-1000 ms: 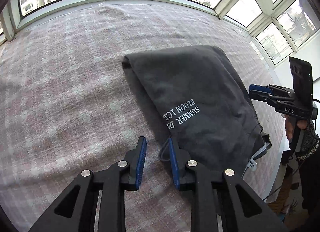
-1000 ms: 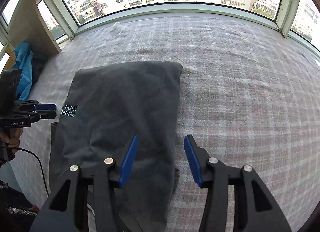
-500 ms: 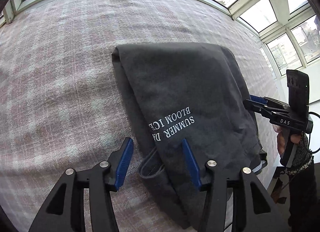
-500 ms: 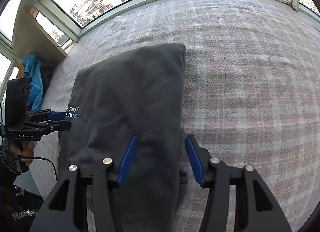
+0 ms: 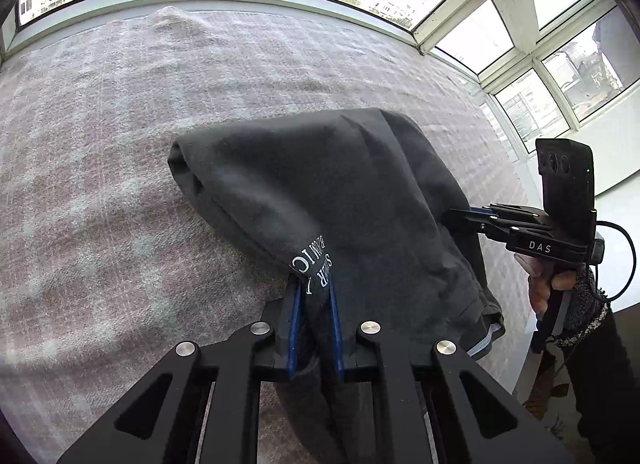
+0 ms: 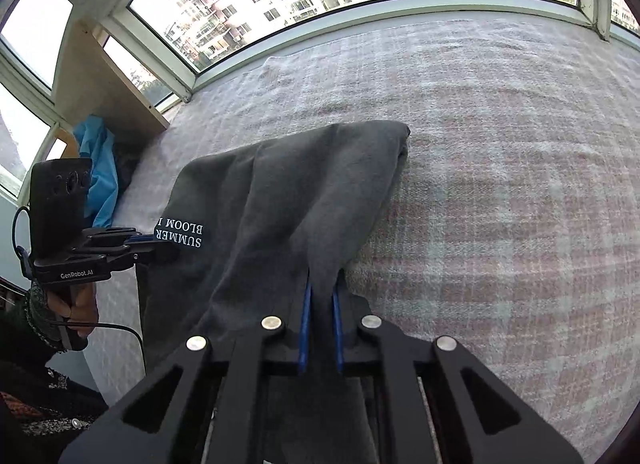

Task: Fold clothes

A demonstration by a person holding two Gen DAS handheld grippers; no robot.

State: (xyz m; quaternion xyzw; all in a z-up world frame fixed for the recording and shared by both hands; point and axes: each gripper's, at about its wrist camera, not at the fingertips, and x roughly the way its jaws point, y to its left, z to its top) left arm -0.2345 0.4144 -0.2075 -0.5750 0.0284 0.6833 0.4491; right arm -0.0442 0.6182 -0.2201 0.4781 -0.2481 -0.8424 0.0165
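A dark grey garment point(image 5: 340, 184) with white "SUMMER BLOOM" lettering lies folded lengthwise on the plaid bed cover point(image 5: 100, 184). My left gripper point(image 5: 312, 288) is closing on the garment's near left corner by the lettering; cloth is pinched between its blue pads. My right gripper point(image 6: 322, 284) is closing on the near right corner of the garment point(image 6: 312, 192), with cloth bunched between its pads too. Both near corners are raised and the fabric is pulled taut towards the jaws. Each gripper shows in the other's view: the right gripper point(image 5: 460, 216) and the left gripper point(image 6: 152, 242).
The pink and white bed cover point(image 6: 500, 184) stretches far beyond the garment to the windows. A blue cloth point(image 6: 96, 168) and a wooden board point(image 6: 104, 80) sit at the left bed corner. A person's hand point(image 5: 544, 284) holds the right gripper's handle at the bed's edge.
Both grippers went from open over the garment's near corners to closed on the cloth. The near edge of the garment has lifted and bunched into the jaws.
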